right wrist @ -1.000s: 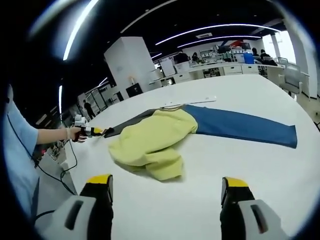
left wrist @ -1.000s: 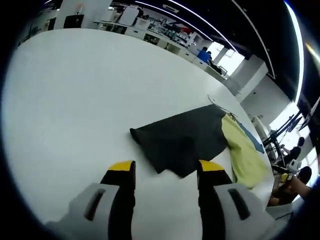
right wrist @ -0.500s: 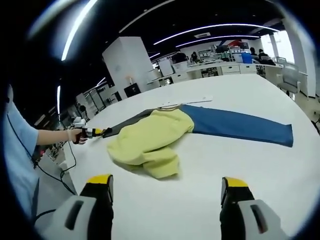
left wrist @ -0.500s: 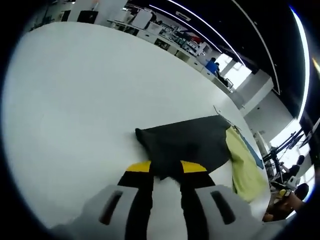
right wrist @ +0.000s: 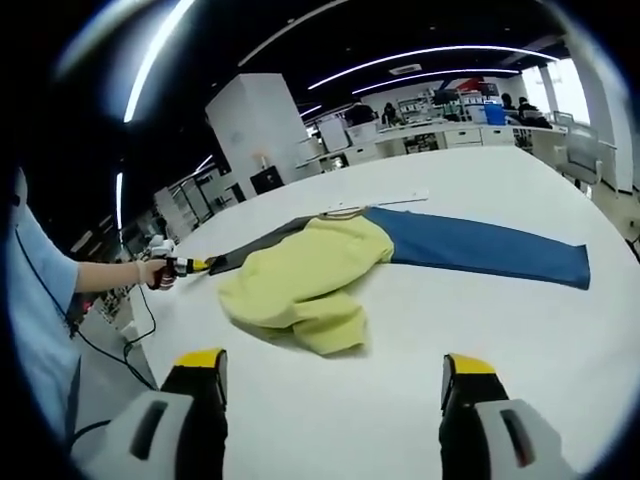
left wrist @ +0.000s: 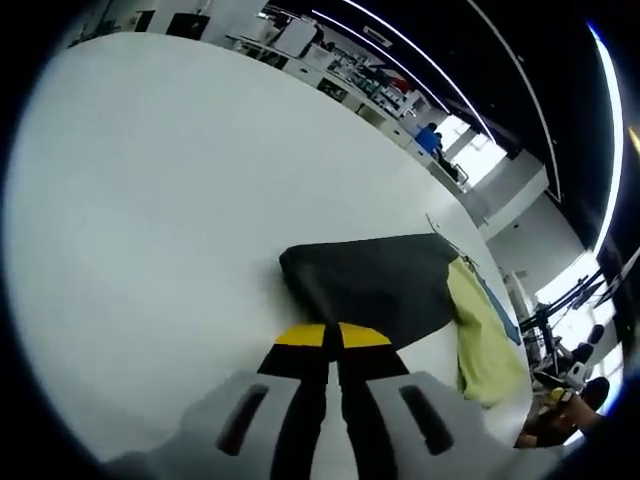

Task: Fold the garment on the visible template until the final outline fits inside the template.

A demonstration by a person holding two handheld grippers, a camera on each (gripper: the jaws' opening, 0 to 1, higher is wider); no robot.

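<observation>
A crumpled yellow garment (right wrist: 300, 282) lies on the white table (right wrist: 520, 340), across the middle of a long flat cloth. That cloth is blue (right wrist: 480, 250) on one side of the garment and dark grey (right wrist: 258, 245) on the other. In the left gripper view the dark grey cloth (left wrist: 372, 285) spreads just ahead of my left gripper (left wrist: 332, 336), whose jaws are shut on its near edge. The yellow garment (left wrist: 484, 330) lies beyond it to the right. My left gripper (right wrist: 190, 265) also appears in the right gripper view, pinching the dark end. My right gripper (right wrist: 335, 368) hangs open over bare table, short of the garment.
A thin white strip (right wrist: 385, 203) lies on the table behind the garment. A person's hand (right wrist: 150, 272) and blue sleeve (right wrist: 35, 300) are at the left. Desks and equipment stand far behind. The table's edge (right wrist: 130, 335) runs close at the left.
My left gripper's jaws have gone from wide open to shut on the near edge of the dark grey cloth. The right gripper has stayed open in place.
</observation>
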